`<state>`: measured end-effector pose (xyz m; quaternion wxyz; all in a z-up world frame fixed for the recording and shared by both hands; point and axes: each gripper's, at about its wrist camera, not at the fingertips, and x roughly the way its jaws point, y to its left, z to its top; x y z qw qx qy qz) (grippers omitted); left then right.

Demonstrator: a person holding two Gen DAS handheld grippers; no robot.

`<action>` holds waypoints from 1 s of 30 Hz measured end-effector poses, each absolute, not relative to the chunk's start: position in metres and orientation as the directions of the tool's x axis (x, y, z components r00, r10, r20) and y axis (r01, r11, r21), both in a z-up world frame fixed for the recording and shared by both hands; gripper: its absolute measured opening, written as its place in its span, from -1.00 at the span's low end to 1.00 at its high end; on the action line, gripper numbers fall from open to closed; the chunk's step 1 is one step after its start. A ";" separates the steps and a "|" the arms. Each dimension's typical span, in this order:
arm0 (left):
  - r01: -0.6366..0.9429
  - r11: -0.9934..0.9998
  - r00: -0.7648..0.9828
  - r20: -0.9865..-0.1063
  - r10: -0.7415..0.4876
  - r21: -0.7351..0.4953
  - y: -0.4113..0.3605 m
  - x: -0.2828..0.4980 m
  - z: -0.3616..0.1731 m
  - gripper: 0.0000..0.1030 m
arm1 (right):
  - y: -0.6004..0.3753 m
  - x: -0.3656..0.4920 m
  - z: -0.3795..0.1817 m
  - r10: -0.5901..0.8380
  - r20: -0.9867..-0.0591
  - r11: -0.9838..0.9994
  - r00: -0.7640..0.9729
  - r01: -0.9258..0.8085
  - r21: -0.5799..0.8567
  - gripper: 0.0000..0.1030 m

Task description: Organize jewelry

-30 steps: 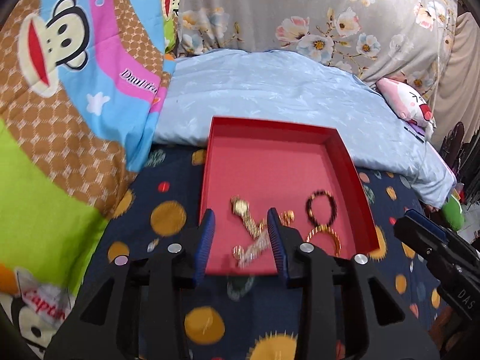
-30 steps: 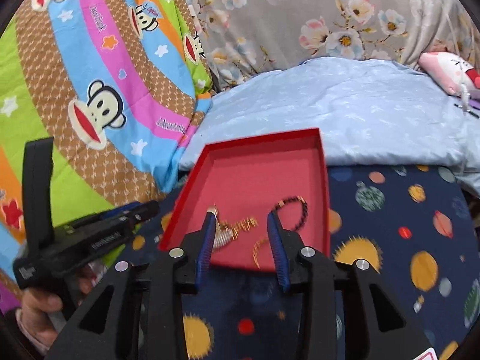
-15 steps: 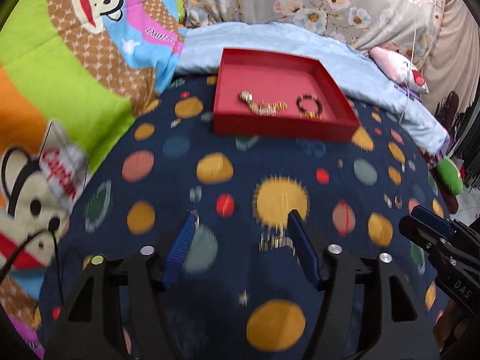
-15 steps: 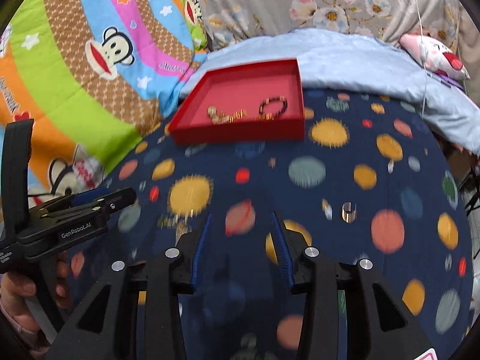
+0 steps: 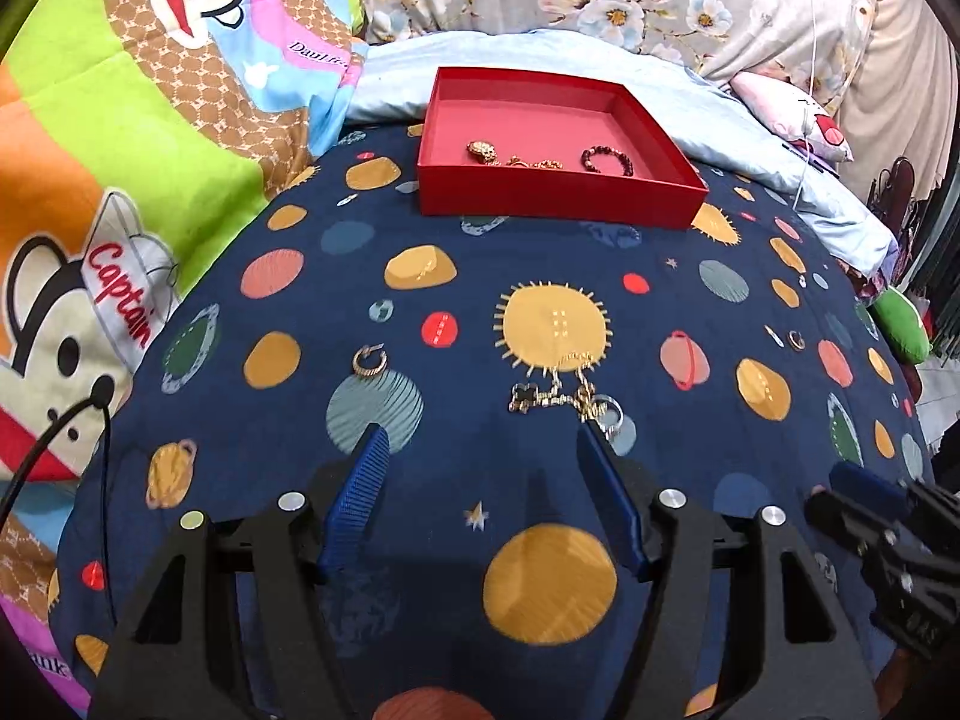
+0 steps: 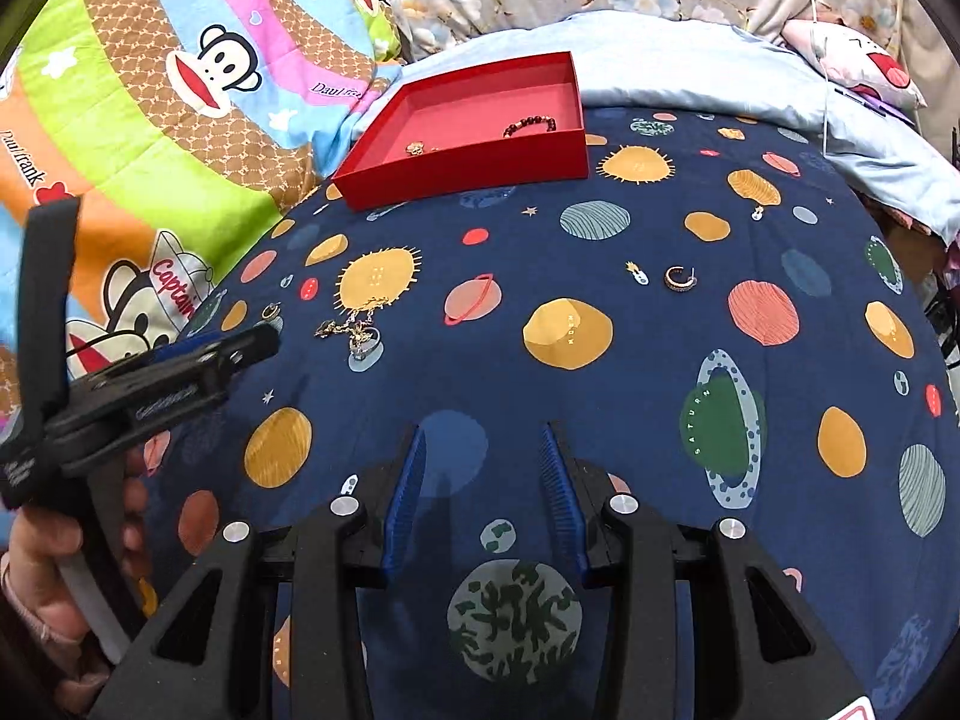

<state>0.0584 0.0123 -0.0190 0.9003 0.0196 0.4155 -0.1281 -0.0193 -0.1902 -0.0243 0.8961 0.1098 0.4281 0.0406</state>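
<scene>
1. Hovering low over the navy planet-print blanket, the left gripper has its blue fingers spread wide with nothing between them.
2. A tangled gold chain with a dark clover charm lies on the blanket just ahead of the left gripper's right finger, and a silver ring sits at the chain's right end, close to that fingertip.
3. A gold hoop earring lies apart on the blanket, ahead of the left finger and slightly to its left.
4. The red tray sits at the far edge of the blanket against a pale blue quilt; inside it are a gold watch, a short gold chain piece and a dark beaded bracelet.
5. The right gripper is also parted and empty, held above the blanket, well clear of any jewelry.
6. In the right wrist view, another hoop earring lies alone, ahead and to the right of that gripper, with a tiny stud farther out.
7. A bright cartoon-monkey cover borders the blanket on the left.
</scene>
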 end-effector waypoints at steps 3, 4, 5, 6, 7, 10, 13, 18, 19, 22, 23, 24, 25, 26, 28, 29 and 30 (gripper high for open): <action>0.246 0.965 0.607 -0.762 -0.225 -0.089 0.007 0.071 -0.025 0.06 | -0.191 -0.019 -0.022 0.166 -0.756 0.972 0.634 0.023 0.232 -0.23; 0.245 0.965 0.605 -0.764 -0.224 -0.089 0.005 0.073 -0.027 0.04 | -0.191 -0.019 -0.022 0.165 -0.755 0.972 0.634 0.025 0.233 -0.23; 0.248 0.965 0.604 -0.765 -0.223 -0.086 0.003 0.074 -0.028 0.02 | -0.192 -0.019 -0.021 0.164 -0.755 0.972 0.635 0.026 0.233 -0.23; 0.251 0.965 0.604 -0.766 -0.220 -0.079 -0.001 0.076 -0.031 0.02 | -0.192 -0.019 -0.021 0.163 -0.755 0.972 0.635 0.029 0.234 -0.23; 0.253 0.965 0.604 -0.767 -0.217 -0.073 -0.003 0.077 -0.033 0.01 | -0.193 -0.019 -0.021 0.163 -0.755 0.972 0.635 0.031 0.235 -0.23; 0.253 0.966 0.591 -0.781 -0.202 -0.058 -0.010 0.083 -0.042 -0.20 | -0.195 -0.018 -0.021 0.162 -0.757 0.971 0.633 0.036 0.238 -0.23; 0.240 0.970 0.590 -0.786 -0.186 -0.049 -0.012 0.086 -0.048 -0.32 | -0.195 -0.018 -0.021 0.160 -0.759 0.971 0.631 0.037 0.236 -0.21; 0.241 0.970 0.593 -0.785 -0.180 -0.040 -0.014 0.088 -0.049 -0.61 | -0.199 -0.016 -0.024 0.156 -0.762 0.970 0.629 0.049 0.239 -0.17; 0.241 0.969 0.589 -0.786 -0.187 -0.050 -0.013 0.089 -0.048 -0.73 | -0.200 -0.016 -0.024 0.156 -0.763 0.969 0.628 0.052 0.240 -0.17; 0.243 0.967 0.580 -0.787 -0.208 -0.076 -0.012 0.091 -0.047 -0.74 | -0.201 -0.015 -0.025 0.153 -0.764 0.969 0.627 0.056 0.240 -0.16; 0.244 0.967 0.581 -0.787 -0.208 -0.075 -0.012 0.090 -0.047 -0.74 | -0.201 -0.014 -0.025 0.152 -0.764 0.969 0.627 0.057 0.239 -0.16; 0.245 0.966 0.584 -0.785 -0.210 -0.076 -0.012 0.089 -0.046 -0.74 | -0.201 -0.014 -0.025 0.152 -0.765 0.969 0.626 0.057 0.240 -0.16; 0.245 0.966 0.584 -0.783 -0.213 -0.080 -0.011 0.089 -0.044 -0.74 | -0.201 -0.014 -0.025 0.152 -0.764 0.969 0.627 0.057 0.240 -0.16; 0.243 0.966 0.585 -0.781 -0.220 -0.090 -0.010 0.088 -0.042 -0.74 | -0.201 -0.014 -0.024 0.152 -0.764 0.969 0.627 0.057 0.239 -0.16; 0.243 0.964 0.589 -0.773 -0.237 -0.110 -0.006 0.085 -0.035 -0.74 | -0.201 -0.014 -0.024 0.152 -0.764 0.970 0.627 0.055 0.238 -0.16; 0.245 0.962 0.593 -0.766 -0.249 -0.122 -0.004 0.083 -0.029 -0.74 | -0.201 -0.014 -0.024 0.153 -0.764 0.969 0.627 0.055 0.239 -0.16; 0.246 0.960 0.601 -0.757 -0.258 -0.132 -0.001 0.081 -0.022 -0.74 | -0.201 -0.013 -0.024 0.154 -0.764 0.970 0.627 0.053 0.239 -0.16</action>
